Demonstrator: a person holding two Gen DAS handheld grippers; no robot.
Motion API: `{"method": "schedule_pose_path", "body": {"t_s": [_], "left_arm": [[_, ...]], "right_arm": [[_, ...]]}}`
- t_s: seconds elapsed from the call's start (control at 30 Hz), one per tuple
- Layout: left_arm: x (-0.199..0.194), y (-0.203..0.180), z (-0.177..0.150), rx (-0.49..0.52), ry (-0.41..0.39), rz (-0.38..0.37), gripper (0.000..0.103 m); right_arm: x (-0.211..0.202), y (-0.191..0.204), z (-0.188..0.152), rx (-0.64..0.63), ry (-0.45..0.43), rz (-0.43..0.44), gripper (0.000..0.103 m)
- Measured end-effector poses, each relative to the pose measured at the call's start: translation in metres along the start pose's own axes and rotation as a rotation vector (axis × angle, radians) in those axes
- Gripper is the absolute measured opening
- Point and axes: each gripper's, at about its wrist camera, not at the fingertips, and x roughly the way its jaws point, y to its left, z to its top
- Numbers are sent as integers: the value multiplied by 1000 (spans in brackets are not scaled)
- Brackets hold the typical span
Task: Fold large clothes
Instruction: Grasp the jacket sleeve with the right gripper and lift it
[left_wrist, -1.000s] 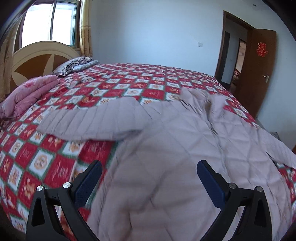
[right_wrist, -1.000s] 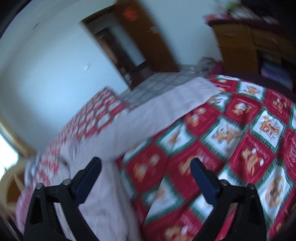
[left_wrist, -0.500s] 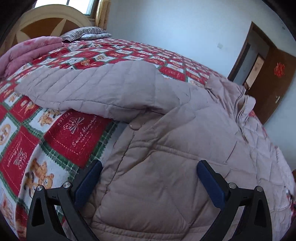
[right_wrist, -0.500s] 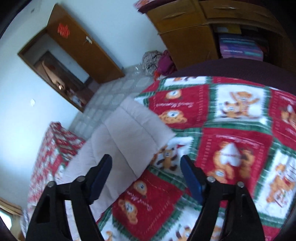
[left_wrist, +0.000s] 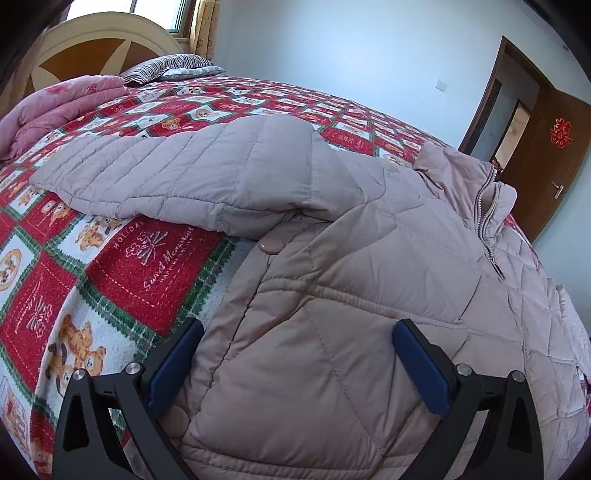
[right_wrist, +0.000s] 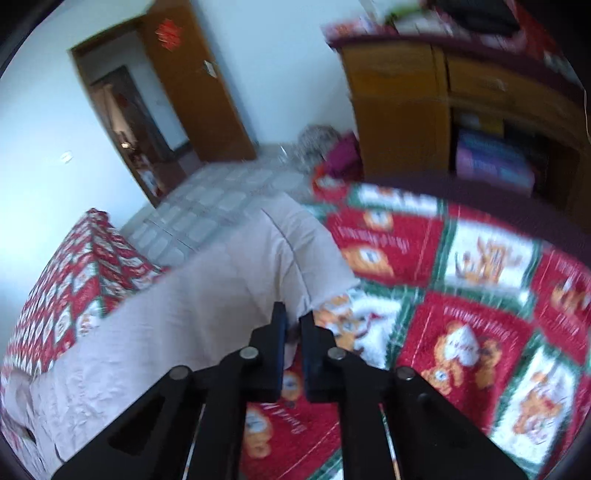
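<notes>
A pale pink quilted jacket (left_wrist: 369, 277) lies front up on the red teddy-bear bedspread (left_wrist: 110, 258), zip collar to the far right. One sleeve (left_wrist: 184, 177) stretches out to the left. My left gripper (left_wrist: 295, 343) is open just above the jacket's near side edge, and its blue pads straddle the padded body without pressing it. In the blurred right wrist view the other sleeve (right_wrist: 240, 280) runs toward the bed's corner. My right gripper (right_wrist: 293, 317) has its jaws closing to a narrow slit on that sleeve's near edge, by the cuff.
A folded pink quilt (left_wrist: 55, 103), a striped pillow (left_wrist: 170, 68) and a rounded headboard (left_wrist: 92, 48) are at the bed's head. An open brown door (right_wrist: 192, 92), a tiled floor (right_wrist: 207, 221), a clothes heap (right_wrist: 325, 144) and a wooden cabinet (right_wrist: 461, 110) lie beyond the bed's foot.
The left gripper came down close over the jacket, then held still, open throughout. The right gripper swung across the bedspread to the sleeve's end, and its wide jaws came together.
</notes>
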Motion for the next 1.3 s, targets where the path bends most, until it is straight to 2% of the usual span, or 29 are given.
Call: {"method": "schedule_pose_path", "body": {"t_s": [0.17, 0.3, 0.47, 0.57, 0.6, 0.63, 0.67, 0.7, 0.73, 0.8, 0.9, 0.97, 1.07, 1.17, 1.23, 1.3], "left_arm": [[0, 0, 0, -4, -6, -8, 102], [-2, 2, 0, -14, -14, -25, 102], [-3, 7, 0, -32, -24, -54, 102], [-2, 9, 0, -39, -24, -68, 102], [-2, 9, 0, -41, -24, -71, 102], [-2, 9, -1, -41, -24, -73, 102], [-2, 9, 0, -42, -25, -74, 102], [-3, 10, 0, -42, -26, -74, 102], [-3, 10, 0, -43, -27, -77, 102], [-2, 10, 0, -47, -28, -82, 102], [-2, 11, 0, -49, -29, -86, 102], [-2, 11, 0, -48, -28, -84, 102], [-2, 10, 0, -45, -26, -79, 102], [0, 8, 0, -34, -20, -61, 102], [1, 5, -1, -24, -16, -45, 102], [1, 4, -1, -14, -11, -30, 102]], "right_arm": [[-72, 66, 9, -189, -110, 128, 8], [-132, 142, -12, -345, -145, 302, 8], [-189, 236, -75, -538, -100, 519, 8], [-189, 255, -90, -474, -44, 579, 11], [-183, 257, -92, -451, -37, 568, 16], [-176, 257, -92, -443, -36, 541, 38], [-167, 256, -90, -438, -38, 510, 76], [-155, 248, -87, -424, -44, 471, 93], [-152, 245, -87, -410, -60, 442, 103], [-137, 222, -79, -391, -111, 356, 103], [-100, 172, -55, -334, -95, 220, 103], [-73, 126, -39, -236, -61, 143, 99], [-22, 37, -12, 7, 11, 37, 91], [12, -22, 0, 221, 64, 0, 86], [28, -37, 4, 271, 78, -4, 85], [44, -38, 6, 271, 98, 12, 80]]}}
